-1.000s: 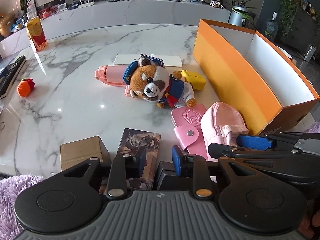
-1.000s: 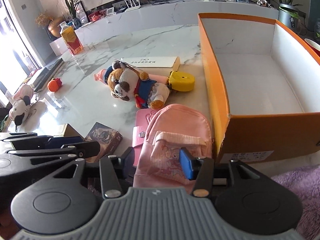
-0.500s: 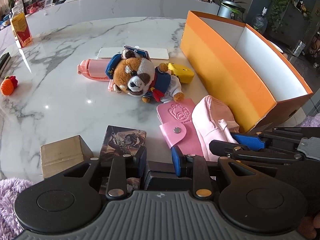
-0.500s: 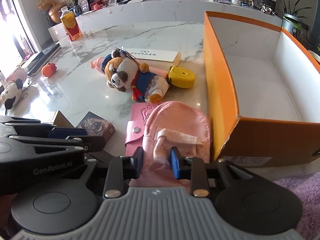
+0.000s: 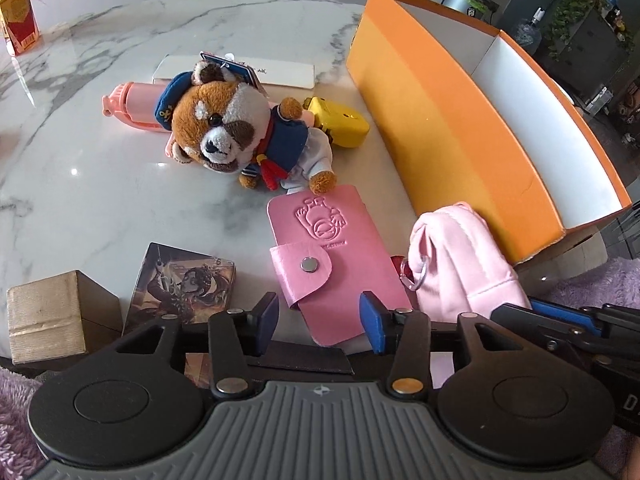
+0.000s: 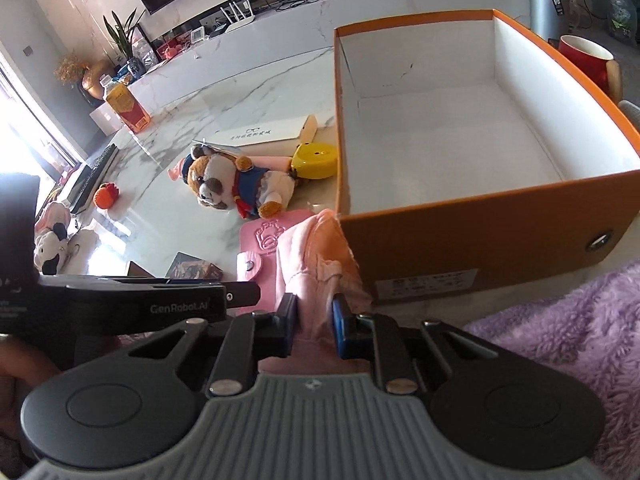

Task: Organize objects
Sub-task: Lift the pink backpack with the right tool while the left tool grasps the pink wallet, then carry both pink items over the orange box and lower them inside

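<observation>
One pink backpack (image 6: 316, 264) stands upright, clamped by right gripper (image 6: 314, 326).

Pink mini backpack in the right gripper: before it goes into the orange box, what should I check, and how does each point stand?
1. Right gripper shut on pink mini backpack: ok.
2. Orange box interior free of items: ok.
3. Backpack above the box's near wall: not ok, it hangs against it.
4. Left gripper open, out of the way: ok.
5. Pink wallet not caught on the backpack: cannot tell.
</observation>
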`<state>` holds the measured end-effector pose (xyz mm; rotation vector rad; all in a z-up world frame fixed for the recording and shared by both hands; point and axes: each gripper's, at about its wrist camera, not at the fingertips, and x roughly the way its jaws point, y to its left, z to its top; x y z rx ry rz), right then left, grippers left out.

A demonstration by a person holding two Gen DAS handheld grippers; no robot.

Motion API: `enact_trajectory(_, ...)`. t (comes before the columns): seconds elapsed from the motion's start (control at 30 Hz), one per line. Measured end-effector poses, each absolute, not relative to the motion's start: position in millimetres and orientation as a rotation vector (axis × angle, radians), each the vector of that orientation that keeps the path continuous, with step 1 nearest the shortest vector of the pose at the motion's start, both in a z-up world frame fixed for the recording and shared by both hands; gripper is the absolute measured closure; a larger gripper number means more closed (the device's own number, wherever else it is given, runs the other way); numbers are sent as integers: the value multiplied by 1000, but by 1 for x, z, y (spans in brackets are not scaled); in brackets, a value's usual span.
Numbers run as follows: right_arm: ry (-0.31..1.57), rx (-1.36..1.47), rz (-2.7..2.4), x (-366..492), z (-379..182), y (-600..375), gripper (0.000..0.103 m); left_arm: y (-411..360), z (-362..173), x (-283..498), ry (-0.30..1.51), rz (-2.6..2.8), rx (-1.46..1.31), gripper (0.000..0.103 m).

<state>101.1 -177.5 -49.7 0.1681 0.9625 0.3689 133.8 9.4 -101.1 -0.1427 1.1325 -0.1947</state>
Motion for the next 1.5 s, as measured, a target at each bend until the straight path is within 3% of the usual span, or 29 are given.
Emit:
enact_trajectory(0.17,984,174,340,106,-55,-189,82,11,-115,144,1185,-172,-228,33)
enact_trajectory(0.27,991,187,349,107,-58,-192,82,10,-116,147,1174,-169,-248,33)
enact_trajectory(0.4,993,190,364,107,-59,-192,83,9,-114,146,1153,-153,-255,45)
enact_trajectory(0.47,991,194,371,106,-58,-193,83,14,-112,144,1140,-134,-276,62)
enact_trajectory(0.53,989,189,383,105,-57,-193,84,18,-107,140,1119,-127,-282,71)
enact_trajectory(0.7,957,163,428,96,-48,-189,88,14,-90,127,1046,-110,-232,73)
enact_trajectory(0.87,875,150,478,84,-27,-190,90,9,-64,113,977,-118,-185,84)
enact_trajectory(1.5,561,289,518,74,71,-265,90,-23,25,84,695,-199,-35,89)
